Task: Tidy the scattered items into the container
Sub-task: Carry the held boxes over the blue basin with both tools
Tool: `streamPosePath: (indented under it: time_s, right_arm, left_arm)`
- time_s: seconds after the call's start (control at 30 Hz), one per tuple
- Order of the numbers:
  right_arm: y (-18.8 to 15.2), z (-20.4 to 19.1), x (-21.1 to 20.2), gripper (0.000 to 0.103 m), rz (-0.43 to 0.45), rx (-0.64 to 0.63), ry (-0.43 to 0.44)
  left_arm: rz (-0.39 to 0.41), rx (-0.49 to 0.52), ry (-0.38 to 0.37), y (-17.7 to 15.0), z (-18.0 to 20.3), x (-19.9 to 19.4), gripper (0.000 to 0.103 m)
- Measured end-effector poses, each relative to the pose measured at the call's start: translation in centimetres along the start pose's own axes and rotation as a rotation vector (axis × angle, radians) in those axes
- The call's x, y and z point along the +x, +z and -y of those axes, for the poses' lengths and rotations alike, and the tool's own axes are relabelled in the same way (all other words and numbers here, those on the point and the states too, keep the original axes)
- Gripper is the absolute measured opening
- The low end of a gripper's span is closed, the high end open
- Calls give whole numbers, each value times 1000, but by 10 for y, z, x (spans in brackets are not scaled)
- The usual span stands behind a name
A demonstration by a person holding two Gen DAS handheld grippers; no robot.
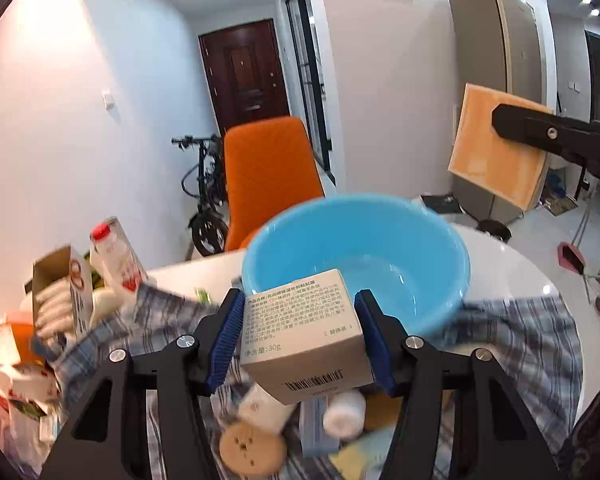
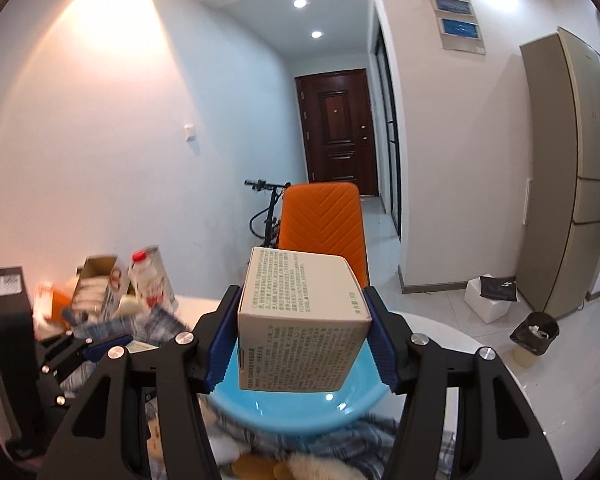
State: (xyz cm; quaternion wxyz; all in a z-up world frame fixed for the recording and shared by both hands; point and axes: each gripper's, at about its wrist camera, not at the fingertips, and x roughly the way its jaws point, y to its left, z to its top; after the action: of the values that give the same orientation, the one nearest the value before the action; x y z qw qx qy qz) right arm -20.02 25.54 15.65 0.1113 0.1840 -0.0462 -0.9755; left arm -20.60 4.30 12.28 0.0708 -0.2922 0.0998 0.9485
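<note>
My left gripper (image 1: 300, 300) is shut on a pale grey carton (image 1: 304, 344) with printed text and a barcode, held above the cluttered table. Just beyond it sits the blue plastic basin (image 1: 356, 240), which looks empty inside. In the right wrist view my right gripper (image 2: 300, 300) is shut on a cream box (image 2: 300, 320) covered in small print, hanging over the basin's near rim (image 2: 300, 404). From the left wrist view that box (image 1: 488, 148) looks orange-tinted, up at the right, with one black finger (image 1: 540, 136) across it. The left gripper (image 2: 112, 346) shows low at the left.
A checked cloth (image 1: 520, 340) covers the round white table (image 1: 512, 264). A red-capped milk carton (image 1: 116, 256), an open box of white sachets (image 1: 60, 296), small white bottles (image 1: 344, 412) and a round beige lid (image 1: 252, 448) lie around. An orange chair (image 2: 320, 220) stands behind the basin.
</note>
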Motion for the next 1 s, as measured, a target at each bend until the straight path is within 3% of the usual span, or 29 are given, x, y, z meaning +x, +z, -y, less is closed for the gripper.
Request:
streamPosePath:
  time_s: [0.13,0.27,0.4,0.5,0.6,0.7,0.87,1.0]
  right_arm:
    - [12,17,15,58,41,82,-59]
    - [7,34,39,58,12,139,-58]
    - [-7,42,65,58,-48,134,-55]
    - [-15,42,87,58,-96,145,-62]
    - [-20,38,98,58,-121,133,-47]
    - [-25,32,107,58,-142,107,-62]
    - [-28,30,110,58,-158,84,-76]
    - [-28,21,106,58,-152,27,-97]
  left_arm:
    - [38,24,-28,28,0,10,59]
    - [33,-32,-63,44,-10,28,59]
    - [-2,-46,-19,39,-11,61,59]
    - [-40,-47,-53,38,-10,83,59]
    - [-22,-56,-22,37,-11,85,59]
    - [-12,-47,29,34,-13,87,59]
    - [-49,-99,-10,31,-26,102,59]
    - [-76,-93,10,28,-25,114,59]
